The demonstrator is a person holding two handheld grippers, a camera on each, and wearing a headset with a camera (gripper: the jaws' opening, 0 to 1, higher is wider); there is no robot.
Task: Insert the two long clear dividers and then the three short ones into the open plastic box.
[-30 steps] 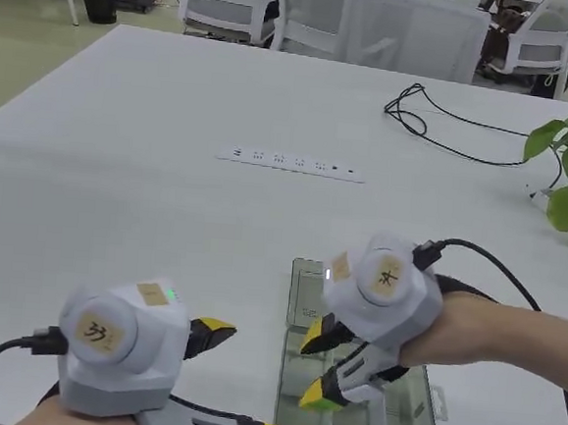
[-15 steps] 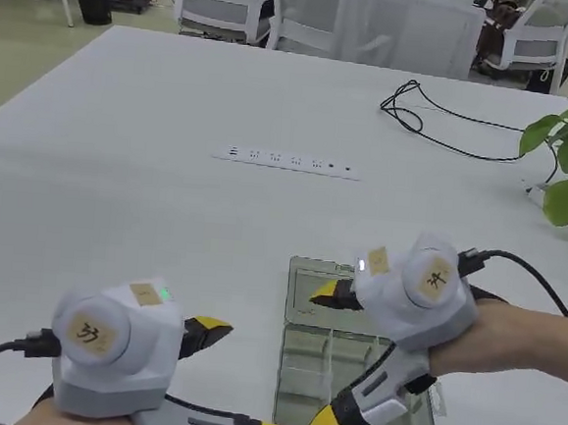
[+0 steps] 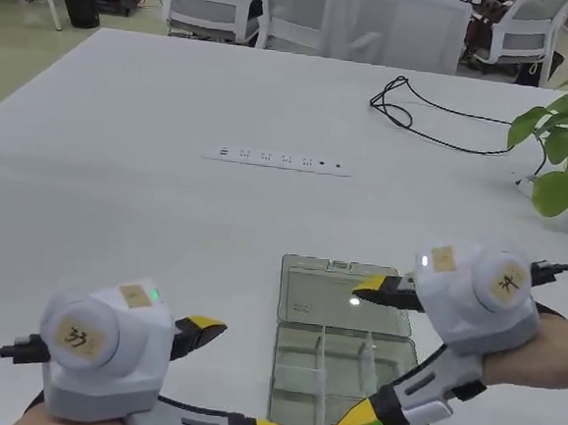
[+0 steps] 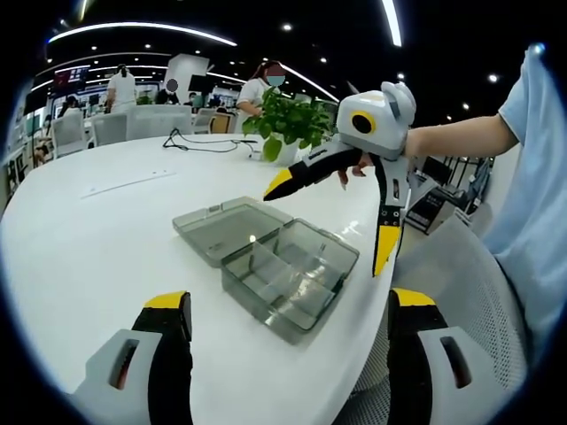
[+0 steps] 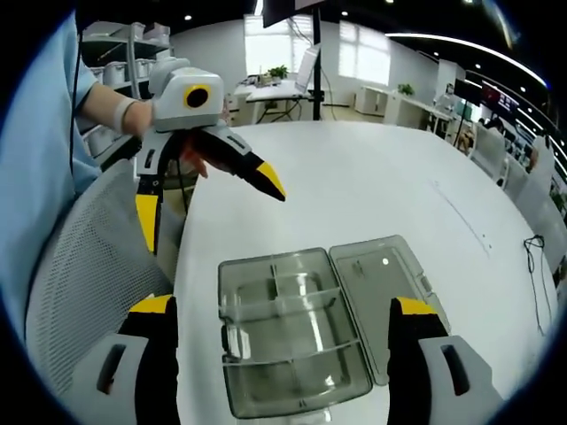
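A second ago my right gripper hung directly over the plastic box. Now I have drawn it off to the right, jaws spread wide and empty, the far tip just over the lid's right part. My left gripper has kept its place near and left of the box, also wide and empty. The box lies open, lid on the far side, with clear dividers standing in the near tray. I judge the inserting is about done, though I cannot count every short one.

I see the box on the table between left gripper and right gripper, its lid behind, the power strip farther back.
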